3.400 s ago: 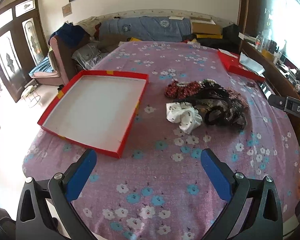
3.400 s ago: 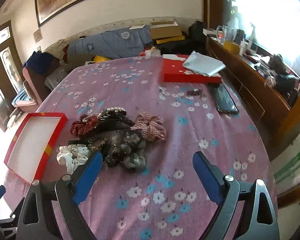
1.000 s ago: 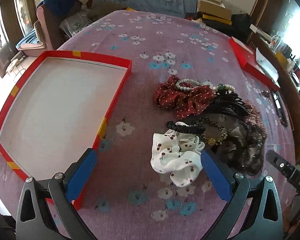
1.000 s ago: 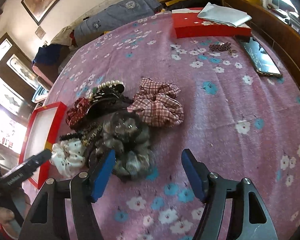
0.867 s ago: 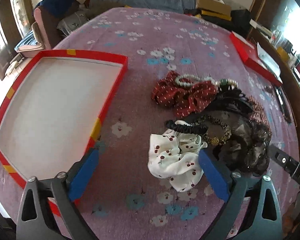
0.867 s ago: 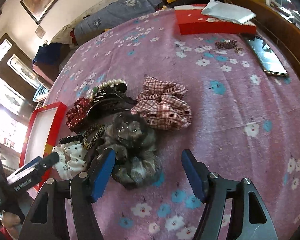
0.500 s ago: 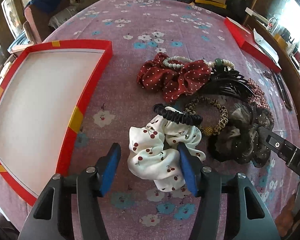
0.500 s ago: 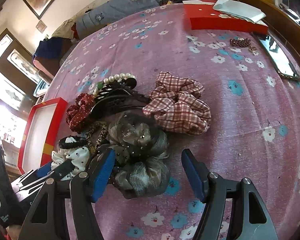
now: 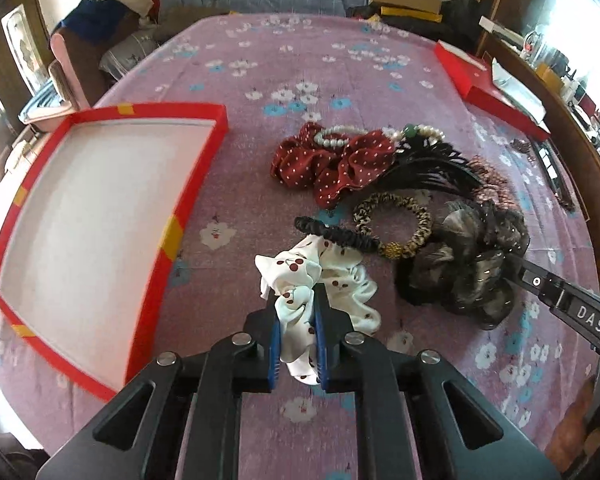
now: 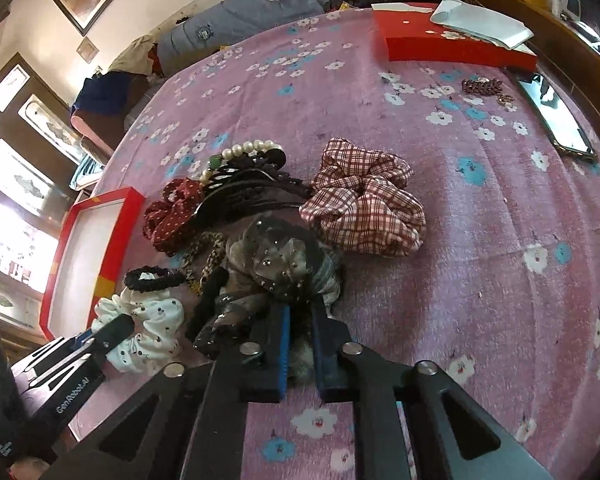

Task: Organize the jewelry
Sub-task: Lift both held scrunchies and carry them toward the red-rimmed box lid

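left claw is clenched on the white cherry-print fabric scrunchie, its blue-padded fingers pinching a fold of the cloth at the near edge while the rest of the scrunchie lies on the pink flowered worktop. right claw is clamped on the near side of the grey-black sheer tulle scrunchie with sparkles, grey cloth bunched between its blue pads.

both scrunchies belong to one cluster of hair things near the middle of the worktop. a thin black ruched hair tie lies across the top of the white scrunchie, touching it. just beyond sits a leopard-print hair ring with a gold bead, and beyond that a dark red polka-dot scrunchie with a white pearl bracelet on it. black toothed hair combs fan out to the right of the red one. a red-and-white plaid scrunchie sits at the far right of the cluster, touching the tulle one.

a shallow red cardboard tray with a white floor and yellow tape patches lies to the left of the cluster, apart from it. at the far right of the worktop are a flat red box lid with white papers on it, a small dark beaded chain and a black phone.
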`<action>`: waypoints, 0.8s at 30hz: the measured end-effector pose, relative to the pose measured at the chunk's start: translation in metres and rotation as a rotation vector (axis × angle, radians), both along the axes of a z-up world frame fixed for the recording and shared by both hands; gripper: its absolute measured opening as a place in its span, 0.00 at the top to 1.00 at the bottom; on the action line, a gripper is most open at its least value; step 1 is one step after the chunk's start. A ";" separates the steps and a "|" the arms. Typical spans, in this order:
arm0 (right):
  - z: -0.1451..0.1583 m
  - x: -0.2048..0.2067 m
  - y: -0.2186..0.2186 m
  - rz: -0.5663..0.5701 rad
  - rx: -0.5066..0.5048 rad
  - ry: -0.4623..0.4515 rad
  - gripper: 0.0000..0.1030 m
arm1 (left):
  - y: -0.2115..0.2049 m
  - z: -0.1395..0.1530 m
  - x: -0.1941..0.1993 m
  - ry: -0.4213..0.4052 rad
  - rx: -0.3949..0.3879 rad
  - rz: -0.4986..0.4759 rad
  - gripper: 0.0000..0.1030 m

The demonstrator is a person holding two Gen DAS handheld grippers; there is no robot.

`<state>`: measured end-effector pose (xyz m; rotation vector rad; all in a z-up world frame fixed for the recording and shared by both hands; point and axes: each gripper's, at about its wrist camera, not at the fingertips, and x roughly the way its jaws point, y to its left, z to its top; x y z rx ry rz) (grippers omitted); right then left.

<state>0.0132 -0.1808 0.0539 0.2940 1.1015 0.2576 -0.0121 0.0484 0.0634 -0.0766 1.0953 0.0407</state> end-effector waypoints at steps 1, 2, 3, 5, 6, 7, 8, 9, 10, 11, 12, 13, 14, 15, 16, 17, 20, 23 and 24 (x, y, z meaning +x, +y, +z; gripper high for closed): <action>0.002 -0.005 -0.001 0.001 0.008 -0.002 0.92 | 0.000 0.004 -0.004 -0.007 -0.001 0.002 0.87; 0.004 -0.008 -0.001 0.001 0.011 -0.003 0.92 | 0.000 0.008 -0.008 -0.014 -0.003 0.003 0.87; 0.005 -0.012 -0.002 0.003 0.014 -0.005 0.93 | 0.001 0.014 -0.015 -0.023 -0.005 0.009 0.87; 0.009 -0.021 -0.003 0.005 0.021 -0.011 0.93 | 0.003 0.022 -0.025 -0.038 -0.016 0.019 0.87; 0.012 -0.026 -0.004 0.006 0.023 -0.016 0.93 | 0.005 0.026 -0.032 -0.049 -0.027 0.025 0.87; 0.014 -0.030 -0.004 0.008 0.021 -0.022 0.94 | 0.006 0.029 -0.037 -0.055 -0.033 0.029 0.87; 0.016 -0.033 -0.004 0.010 0.018 -0.028 0.95 | 0.006 0.033 -0.042 -0.062 -0.037 0.032 0.87; 0.020 -0.038 -0.005 0.013 0.016 -0.036 0.96 | 0.007 0.036 -0.048 -0.070 -0.038 0.036 0.87; 0.022 -0.041 -0.004 0.015 0.016 -0.041 0.96 | 0.008 0.037 -0.051 -0.074 -0.039 0.038 0.87; 0.025 -0.044 -0.005 0.017 0.015 -0.047 0.96 | 0.008 0.038 -0.054 -0.078 -0.041 0.039 0.87; 0.027 -0.047 -0.005 0.019 0.014 -0.054 0.96 | 0.009 0.039 -0.057 -0.082 -0.043 0.040 0.87; 0.030 -0.049 -0.005 0.023 0.011 -0.062 0.96 | 0.010 0.040 -0.059 -0.085 -0.047 0.042 0.87; 0.034 -0.052 -0.004 0.028 0.008 -0.071 0.96 | 0.011 0.041 -0.061 -0.087 -0.051 0.043 0.87; 0.036 -0.054 -0.005 0.032 0.005 -0.076 0.96 | 0.011 0.041 -0.063 -0.087 -0.055 0.044 0.87; 0.039 -0.056 -0.004 0.036 0.006 -0.082 0.97 | 0.011 0.041 -0.065 -0.087 -0.058 0.043 0.87; 0.042 -0.059 -0.004 0.042 0.008 -0.088 0.97 | 0.011 0.042 -0.067 -0.086 -0.061 0.043 0.87; 0.049 -0.066 -0.003 0.054 0.026 -0.097 0.97 | 0.011 0.044 -0.072 -0.087 -0.114 0.027 0.87; 0.052 -0.071 0.000 0.074 0.046 -0.099 0.97 | 0.012 0.046 -0.074 -0.094 -0.175 0.001 0.87; 0.050 -0.071 0.003 0.085 0.055 -0.092 0.97 | 0.010 0.044 -0.073 -0.086 -0.203 -0.023 0.87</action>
